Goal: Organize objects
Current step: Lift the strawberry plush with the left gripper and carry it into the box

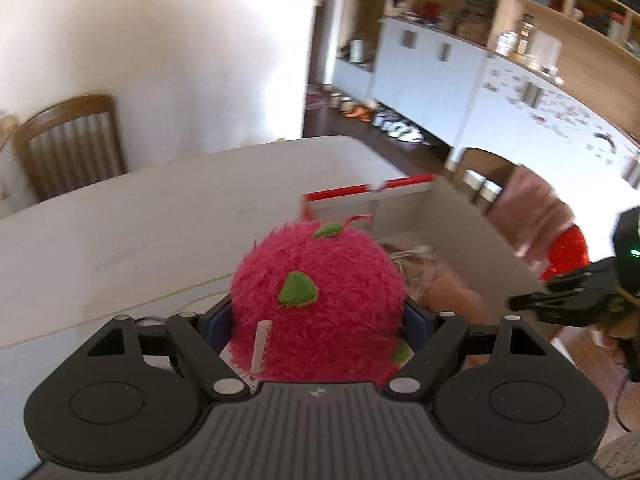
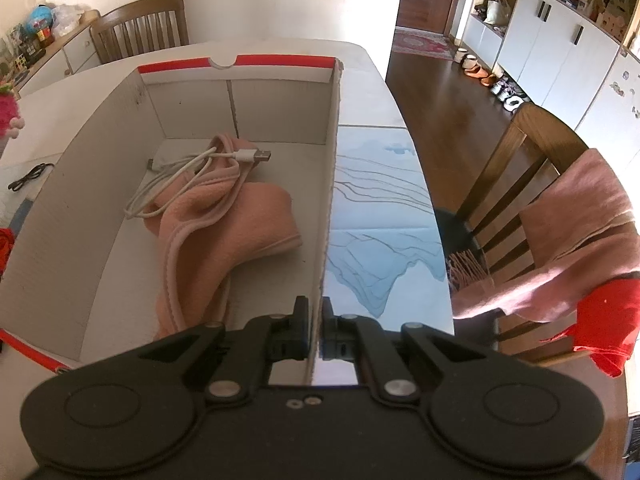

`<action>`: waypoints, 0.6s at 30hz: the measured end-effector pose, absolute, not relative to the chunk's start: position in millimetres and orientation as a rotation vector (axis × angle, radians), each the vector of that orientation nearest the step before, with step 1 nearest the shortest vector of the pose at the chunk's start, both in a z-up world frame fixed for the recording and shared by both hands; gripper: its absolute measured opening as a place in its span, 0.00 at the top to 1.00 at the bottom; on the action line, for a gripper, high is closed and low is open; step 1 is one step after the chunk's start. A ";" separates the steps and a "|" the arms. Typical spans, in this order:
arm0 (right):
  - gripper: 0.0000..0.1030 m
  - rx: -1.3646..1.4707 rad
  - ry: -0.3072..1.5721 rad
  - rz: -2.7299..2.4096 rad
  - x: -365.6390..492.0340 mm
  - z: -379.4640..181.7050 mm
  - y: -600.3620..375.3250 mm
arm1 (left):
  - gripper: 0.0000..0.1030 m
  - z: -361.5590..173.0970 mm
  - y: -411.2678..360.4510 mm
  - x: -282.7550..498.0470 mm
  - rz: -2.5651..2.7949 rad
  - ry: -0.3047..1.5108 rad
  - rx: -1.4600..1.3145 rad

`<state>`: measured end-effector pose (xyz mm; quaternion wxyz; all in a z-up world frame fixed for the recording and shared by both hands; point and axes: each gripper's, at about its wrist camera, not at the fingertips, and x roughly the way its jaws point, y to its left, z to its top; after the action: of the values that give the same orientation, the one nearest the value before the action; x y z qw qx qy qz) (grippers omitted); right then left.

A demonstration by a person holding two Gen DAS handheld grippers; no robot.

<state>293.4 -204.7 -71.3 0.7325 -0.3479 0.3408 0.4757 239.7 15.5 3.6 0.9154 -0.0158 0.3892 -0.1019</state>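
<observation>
A pink plush ball (image 1: 316, 300) is held between the spread jaws of the left tool (image 1: 318, 320), above the bench (image 1: 120, 216) near the box (image 2: 80, 184). The box's right wall is pinched by the closed right tool (image 2: 316, 334). A peach cloth (image 2: 224, 216) and white cable (image 2: 188, 168) are already boxed; the ball is not yet deposited.

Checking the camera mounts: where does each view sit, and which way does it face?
Left wrist: on the left gripper, looking over the pink plush ball it grips toward the cardboard box; the right gripper shows at right.
Right wrist: on the right gripper, shut on the box's right wall, looking down into the box at a peach cloth and white cable.
Shared: box, cloth, table.
</observation>
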 end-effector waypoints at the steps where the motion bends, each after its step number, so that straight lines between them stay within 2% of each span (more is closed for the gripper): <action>1: 0.96 -0.767 0.747 1.048 293.1 -71.6 -204.9 | 0.20 5.0 7.9 241.4 -0.229 0.804 -0.027; 18: 0.95 -0.765 0.747 1.082 295.6 -70.9 -206.9 | 0.20 -6.7 -108.7 268.1 -0.431 0.838 0.051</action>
<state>295.6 -206.9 -70.9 0.7246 -0.3467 0.3385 0.4901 268.1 -108.7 -6.7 0.8908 0.0246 0.4035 -0.2075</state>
